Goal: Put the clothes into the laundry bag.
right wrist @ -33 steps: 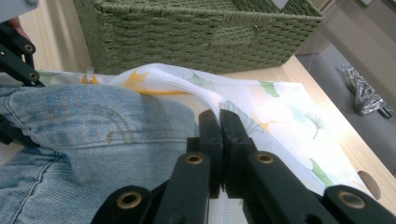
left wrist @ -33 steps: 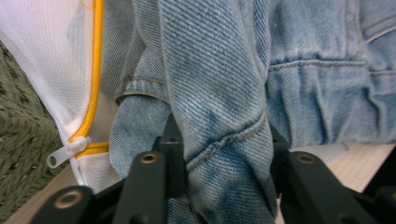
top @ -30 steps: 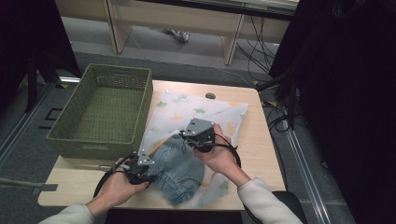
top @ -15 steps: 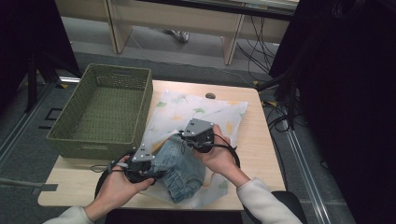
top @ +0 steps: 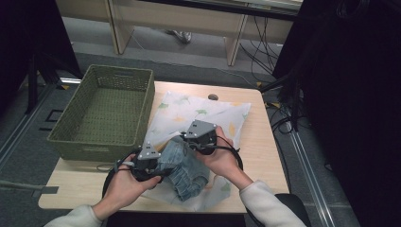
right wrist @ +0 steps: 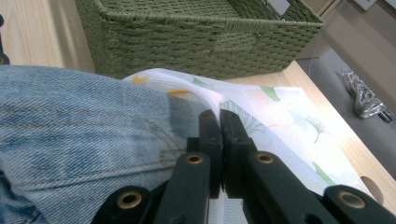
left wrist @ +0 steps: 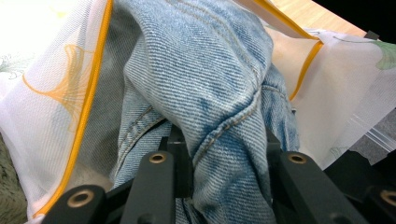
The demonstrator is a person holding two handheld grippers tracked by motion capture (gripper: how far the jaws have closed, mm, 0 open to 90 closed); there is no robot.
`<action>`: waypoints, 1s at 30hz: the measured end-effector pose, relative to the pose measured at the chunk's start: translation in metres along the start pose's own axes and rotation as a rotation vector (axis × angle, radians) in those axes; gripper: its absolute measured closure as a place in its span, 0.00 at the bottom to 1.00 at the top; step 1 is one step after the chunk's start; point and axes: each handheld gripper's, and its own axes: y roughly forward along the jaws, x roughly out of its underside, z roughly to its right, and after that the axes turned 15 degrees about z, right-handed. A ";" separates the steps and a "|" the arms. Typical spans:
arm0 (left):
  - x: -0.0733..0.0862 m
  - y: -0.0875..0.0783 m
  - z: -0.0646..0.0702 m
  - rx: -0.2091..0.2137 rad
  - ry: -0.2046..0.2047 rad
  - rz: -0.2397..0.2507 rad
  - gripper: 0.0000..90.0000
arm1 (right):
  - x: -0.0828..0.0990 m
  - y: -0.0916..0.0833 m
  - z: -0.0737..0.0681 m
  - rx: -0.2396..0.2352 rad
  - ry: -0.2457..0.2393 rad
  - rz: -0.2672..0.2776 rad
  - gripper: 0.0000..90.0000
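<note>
Now my left hand-held gripper (left wrist: 219, 154) is clamped on the denim jeans (left wrist: 205, 79); my right hand-held gripper (right wrist: 220, 122), just beside, pinches the mesh bag (right wrist: 280, 112) edge.

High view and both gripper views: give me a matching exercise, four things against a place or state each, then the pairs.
Things:
1. jeans
2. mesh bag
3. basket
4. right gripper

Places or states:
A. green and woven, on the left part of the table
B. shut on the bag's white edge
C. bunched between the left gripper's jaws, partly in the bag's yellow-trimmed opening
D. white with a leaf print, spread flat beside the basket

Pairs: 1-C, 2-D, 3-A, 4-B
</note>
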 end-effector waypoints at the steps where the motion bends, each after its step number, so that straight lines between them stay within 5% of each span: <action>1: 0.000 0.001 0.000 -0.002 -0.002 0.004 0.75 | 0.000 0.000 -0.001 0.004 0.014 -0.003 1.00; 30: -0.004 0.021 -0.005 -0.044 0.020 0.067 0.75 | -0.003 -0.003 0.000 0.007 0.011 0.012 1.00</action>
